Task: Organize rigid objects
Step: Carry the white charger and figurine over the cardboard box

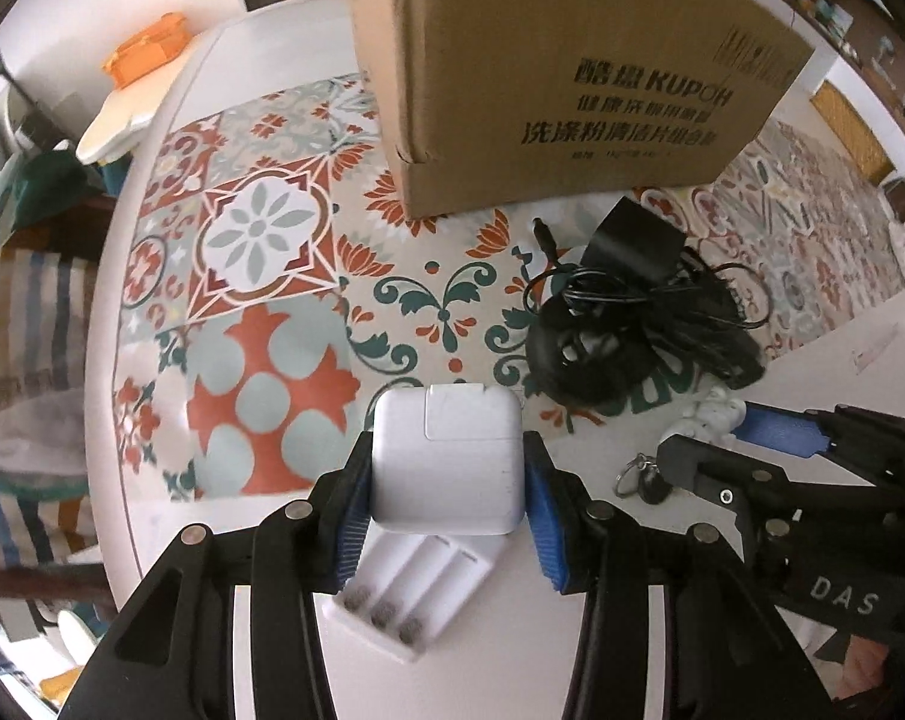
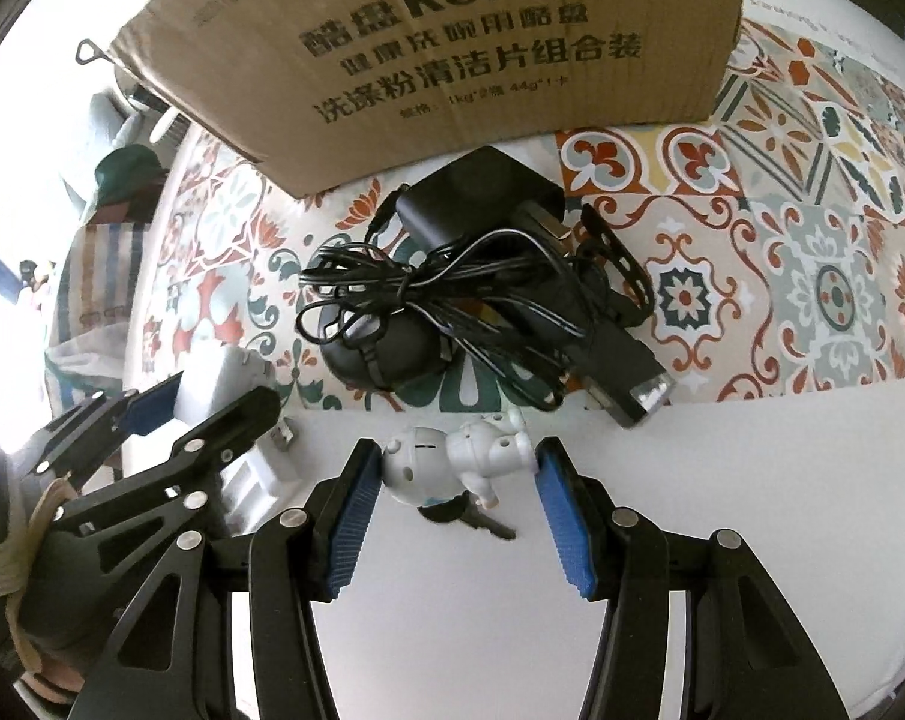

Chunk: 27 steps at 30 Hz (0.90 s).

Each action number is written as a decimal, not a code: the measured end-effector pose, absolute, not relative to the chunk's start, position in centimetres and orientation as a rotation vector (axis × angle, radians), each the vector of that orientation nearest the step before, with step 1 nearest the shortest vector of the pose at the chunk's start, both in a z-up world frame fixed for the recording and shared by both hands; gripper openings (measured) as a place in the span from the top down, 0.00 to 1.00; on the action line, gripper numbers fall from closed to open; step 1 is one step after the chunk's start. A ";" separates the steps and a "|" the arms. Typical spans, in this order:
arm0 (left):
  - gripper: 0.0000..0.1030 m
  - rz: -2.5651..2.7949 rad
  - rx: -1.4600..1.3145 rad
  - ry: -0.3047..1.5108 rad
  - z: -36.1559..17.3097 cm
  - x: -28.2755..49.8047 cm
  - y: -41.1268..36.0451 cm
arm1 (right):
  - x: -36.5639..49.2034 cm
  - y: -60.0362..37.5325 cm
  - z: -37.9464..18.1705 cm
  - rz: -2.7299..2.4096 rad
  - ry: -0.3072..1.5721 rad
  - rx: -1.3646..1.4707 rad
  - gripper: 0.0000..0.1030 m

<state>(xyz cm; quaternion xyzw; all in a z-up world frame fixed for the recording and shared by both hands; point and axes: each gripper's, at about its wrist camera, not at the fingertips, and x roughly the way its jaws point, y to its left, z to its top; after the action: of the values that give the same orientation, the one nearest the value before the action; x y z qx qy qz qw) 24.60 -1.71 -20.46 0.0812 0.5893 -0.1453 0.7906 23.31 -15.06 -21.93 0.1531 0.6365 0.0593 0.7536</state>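
Observation:
My left gripper (image 1: 447, 444) is shut on a white square power adapter (image 1: 446, 480), held a little above a white battery charger tray (image 1: 416, 594) on the table. In the right wrist view the same gripper (image 2: 206, 402) appears at the left with the adapter (image 2: 218, 378) in it. My right gripper (image 2: 458, 450) points down with its blue pads either side of a small white toy figure (image 2: 428, 456) on a key ring; I see no firm squeeze on it. A black adapter with a tangled cable (image 2: 452, 276) lies ahead. A brown cardboard box (image 2: 452, 60) stands behind it.
A patterned mat (image 1: 260, 240) covers much of the white table (image 1: 632, 438). A black USB-style device (image 2: 626, 378) lies at the mat's edge. The table's rounded rim (image 1: 101, 360) runs along the left, with striped fabric (image 1: 26, 324) and an orange object (image 1: 146, 48) beyond it.

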 end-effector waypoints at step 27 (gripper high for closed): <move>0.56 -0.291 0.056 1.025 -8.3 20.1 -1.6 | 19.8 -17.9 -9.4 0.185 1.071 0.270 0.48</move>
<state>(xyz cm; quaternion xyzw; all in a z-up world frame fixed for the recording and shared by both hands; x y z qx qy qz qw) 20.06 -1.56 -8.32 0.0268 0.4886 -0.1386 0.8610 19.79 -17.89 -9.37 0.1279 0.5080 0.0878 0.8472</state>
